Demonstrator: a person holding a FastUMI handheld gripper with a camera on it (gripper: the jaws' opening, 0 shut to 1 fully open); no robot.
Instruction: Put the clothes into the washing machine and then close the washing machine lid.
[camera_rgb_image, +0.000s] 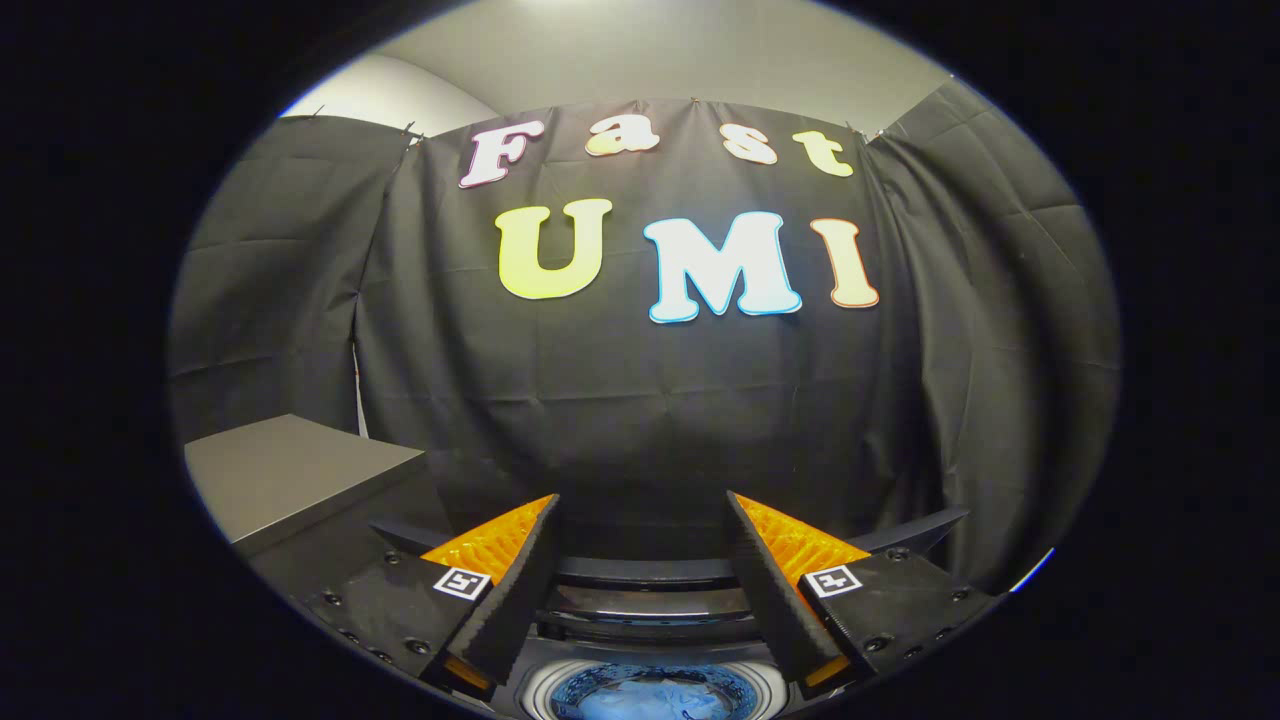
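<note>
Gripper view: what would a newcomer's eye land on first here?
The tool, fingers spread wide and holding nothing. Between them, just below, the washing machine's round drum opening shows blue clothes inside. A grey cabinet top sits off to the left, against the black cloth wall.

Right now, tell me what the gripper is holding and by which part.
Nothing: the gripper is open, fingers apart above the washing machine, with blue clothes in its drum below.

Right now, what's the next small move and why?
Probably tip the gripper down toward the washing machine and find its lid. Its fingers stand open and empty, blue clothes already lie in the drum below them, and the opening looks uncovered.
</note>
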